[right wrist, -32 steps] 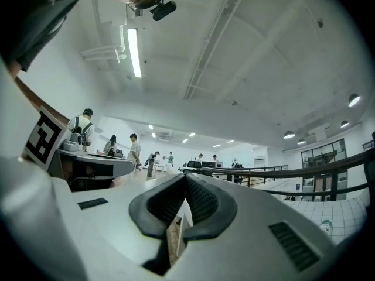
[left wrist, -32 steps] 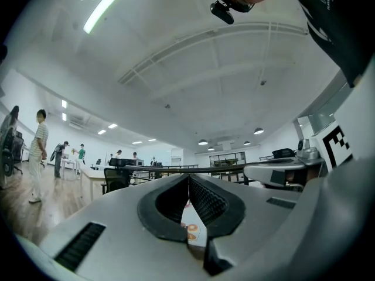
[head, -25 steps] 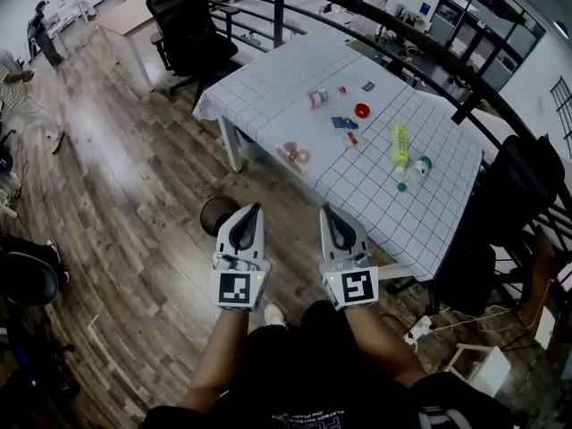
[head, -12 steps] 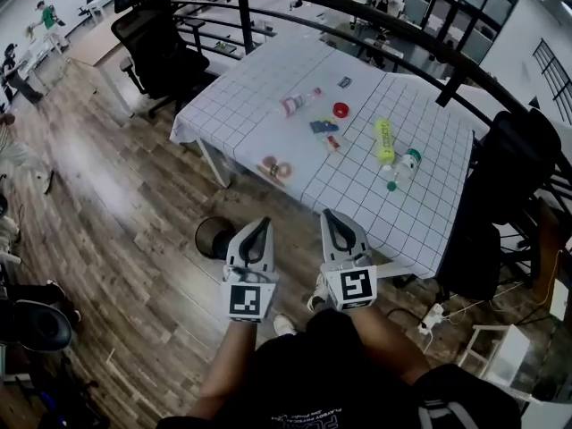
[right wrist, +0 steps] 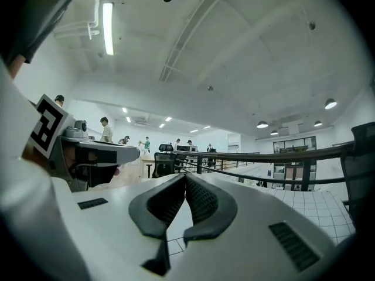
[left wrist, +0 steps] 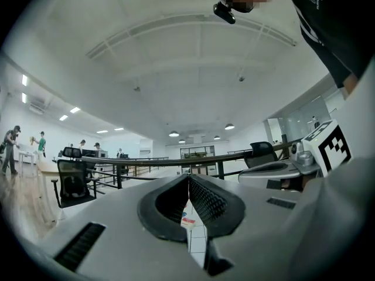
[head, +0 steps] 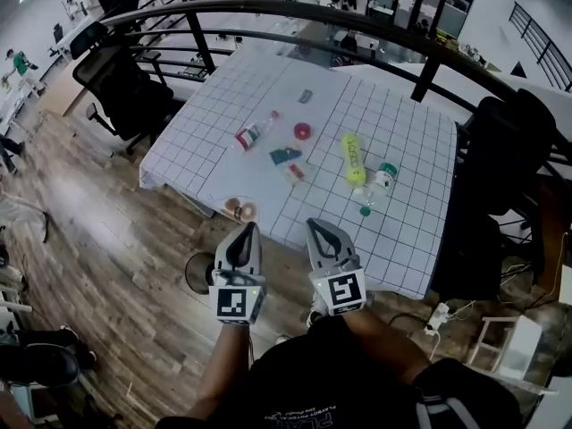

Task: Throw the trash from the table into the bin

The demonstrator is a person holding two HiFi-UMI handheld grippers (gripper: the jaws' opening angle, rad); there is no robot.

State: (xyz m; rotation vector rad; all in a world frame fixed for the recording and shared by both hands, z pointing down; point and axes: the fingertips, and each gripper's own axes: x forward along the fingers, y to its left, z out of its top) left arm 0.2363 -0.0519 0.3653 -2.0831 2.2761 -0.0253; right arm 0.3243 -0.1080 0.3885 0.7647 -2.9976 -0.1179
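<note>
The trash lies on a table (head: pixel 206 150) with a white grid cloth: a clear bottle with a red label (head: pixel 253 134), a red disc (head: pixel 303 131), a blue packet (head: pixel 285 155), a small red-and-white packet (head: pixel 296 172), a yellow-green tube (head: pixel 353 158), a clear bottle with a green cap (head: pixel 380 180) and a pink piece (head: pixel 241 208) at the near edge. A dark round bin (head: pixel 197 272) stands on the floor, partly hidden by my left gripper (head: pixel 248 231). My right gripper (head: pixel 315 227) is beside the left one. Both are shut, empty and level, short of the table's near edge. The left gripper view shows the shut left gripper (left wrist: pixel 188 181) with the small packet (left wrist: pixel 187 220) below it. The right gripper (right wrist: pixel 185 181) is shut too.
A black curved railing (head: pixel 357 14) runs behind the table. One black office chair (head: pixel 121 88) stands at the table's left, another dark chair (head: pixel 500 150) at its right. A power strip with cables (head: pixel 438 315) lies on the wooden floor at right. People stand far off at left.
Both grippers have moved forward together toward the table's near edge, still shut. The table now looks closer and the bin sits just left of the left gripper.
</note>
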